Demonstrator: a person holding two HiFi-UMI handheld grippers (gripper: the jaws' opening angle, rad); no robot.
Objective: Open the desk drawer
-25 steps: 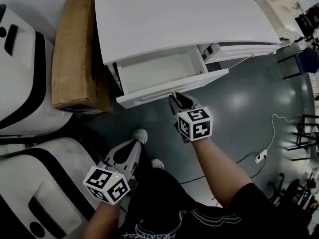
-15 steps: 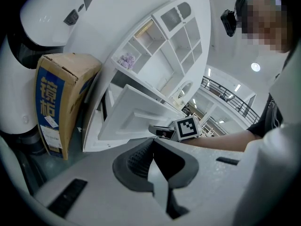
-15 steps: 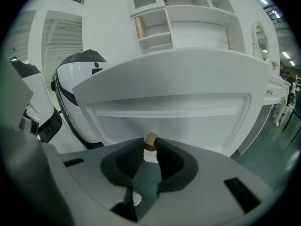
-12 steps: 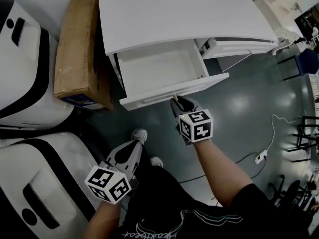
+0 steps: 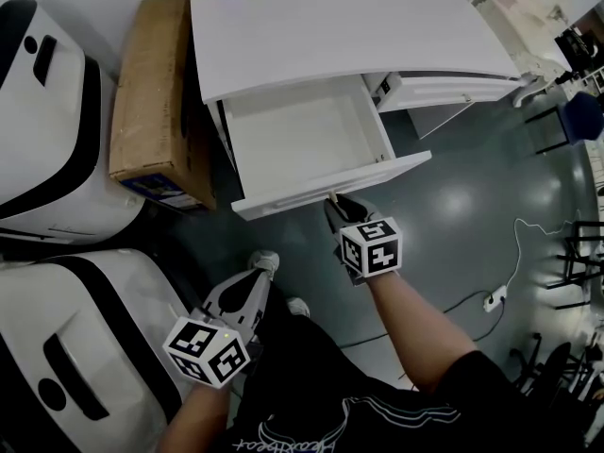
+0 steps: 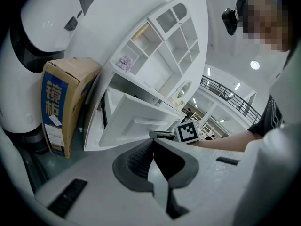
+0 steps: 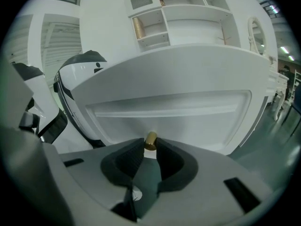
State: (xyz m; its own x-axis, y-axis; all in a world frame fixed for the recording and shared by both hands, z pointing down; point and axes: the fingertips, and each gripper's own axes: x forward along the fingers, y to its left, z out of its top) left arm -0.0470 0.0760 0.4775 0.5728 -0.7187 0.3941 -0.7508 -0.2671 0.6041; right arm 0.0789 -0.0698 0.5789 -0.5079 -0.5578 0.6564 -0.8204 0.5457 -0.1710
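The white desk (image 5: 359, 26) has its left drawer (image 5: 302, 135) pulled well out, and the inside looks empty. My right gripper (image 5: 333, 199) is shut on the small brass knob (image 7: 150, 141) at the middle of the drawer front (image 7: 169, 112). The knob sits pinched between the dark pads. My left gripper (image 5: 247, 279) hangs low by my leg, away from the desk, with its jaws together and nothing in them. In the left gripper view the drawer (image 6: 131, 121) and my right gripper's marker cube (image 6: 187, 132) show ahead.
A brown cardboard box (image 5: 159, 92) stands left of the desk. Two large white and black machines (image 5: 47, 130) fill the left side. A second drawer (image 5: 453, 91) stays shut at the right. A cable and power strip (image 5: 493, 295) lie on the grey floor.
My right gripper has drawn the drawer further out toward me, so more of its inside shows. My left gripper has shifted only slightly.
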